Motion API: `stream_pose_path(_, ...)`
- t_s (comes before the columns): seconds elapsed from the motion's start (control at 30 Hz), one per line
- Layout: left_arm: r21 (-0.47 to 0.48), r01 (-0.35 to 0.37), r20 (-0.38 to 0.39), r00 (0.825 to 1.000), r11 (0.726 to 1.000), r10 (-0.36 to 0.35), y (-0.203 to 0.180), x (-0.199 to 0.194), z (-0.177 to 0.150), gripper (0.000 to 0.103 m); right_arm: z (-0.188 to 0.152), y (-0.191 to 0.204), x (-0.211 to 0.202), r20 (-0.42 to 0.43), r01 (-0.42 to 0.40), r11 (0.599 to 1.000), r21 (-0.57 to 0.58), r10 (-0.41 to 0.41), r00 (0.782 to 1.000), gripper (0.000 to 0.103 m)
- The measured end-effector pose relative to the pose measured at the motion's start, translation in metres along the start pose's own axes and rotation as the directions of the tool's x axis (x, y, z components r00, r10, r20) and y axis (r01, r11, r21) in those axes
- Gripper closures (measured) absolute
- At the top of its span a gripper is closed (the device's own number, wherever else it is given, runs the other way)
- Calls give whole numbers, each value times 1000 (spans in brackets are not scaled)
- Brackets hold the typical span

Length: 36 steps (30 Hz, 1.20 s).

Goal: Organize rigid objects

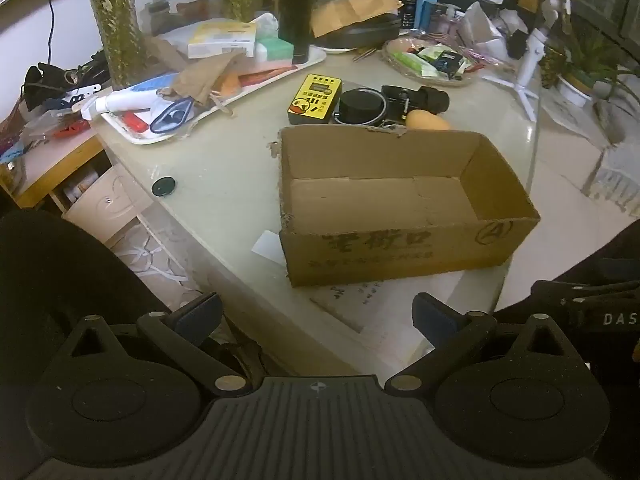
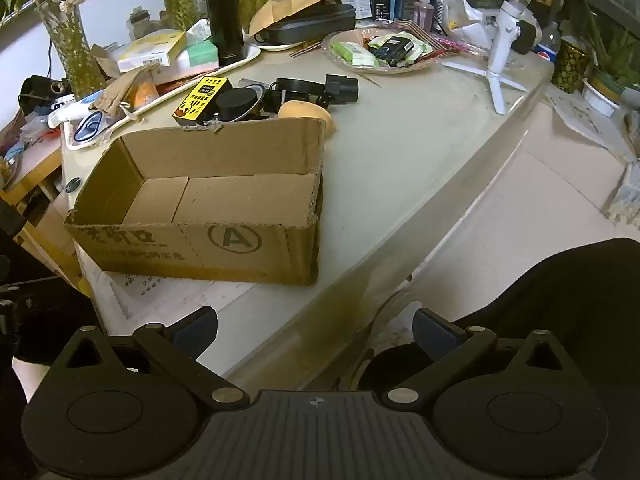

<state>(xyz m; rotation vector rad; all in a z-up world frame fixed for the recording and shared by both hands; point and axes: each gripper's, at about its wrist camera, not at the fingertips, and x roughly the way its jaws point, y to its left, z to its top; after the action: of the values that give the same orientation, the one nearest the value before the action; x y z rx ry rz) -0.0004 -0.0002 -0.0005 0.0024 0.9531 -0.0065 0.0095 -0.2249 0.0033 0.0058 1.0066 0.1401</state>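
An open, empty cardboard box (image 1: 400,256) marked "A" stands on the glass table; it also shows in the right wrist view (image 2: 192,246). Behind it lie a yellow-and-black device (image 1: 314,98) (image 2: 200,98), a black round object (image 1: 358,106) (image 2: 236,104), a black camera-like object (image 1: 416,100) (image 2: 316,90) and an orange rounded object (image 1: 426,121) (image 2: 306,112). My left gripper (image 1: 316,316) is open and empty, near the table's front edge, short of the box. My right gripper (image 2: 316,326) is open and empty, to the box's right, over the table edge.
A white tray (image 1: 132,136) of clutter and glass vases (image 1: 114,20) stand at the back left. A black flask (image 1: 295,8), a snack plate (image 1: 404,68) and a white tripod (image 1: 524,76) stand behind. A small black cap (image 1: 163,187) lies left of the box.
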Motion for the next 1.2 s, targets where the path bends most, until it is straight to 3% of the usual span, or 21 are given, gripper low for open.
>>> stream_pose_path(0.67,-3,56,13,998,998,-56,-4,-7,-9,0,-4,22,-13,18,15,997,-75,-13,1000,0)
stream_pose_path(1.03,-10,23,-4,1000,1000,-23,4,-5,-10,0,-5,32,-15,41,-40,993,-107,45,998,0)
stream_pose_path(1.2,-15,15,26,1000,1000,-14,9,-11,-11,0,-3,38,-19,62,-79,989,-127,87,994,0)
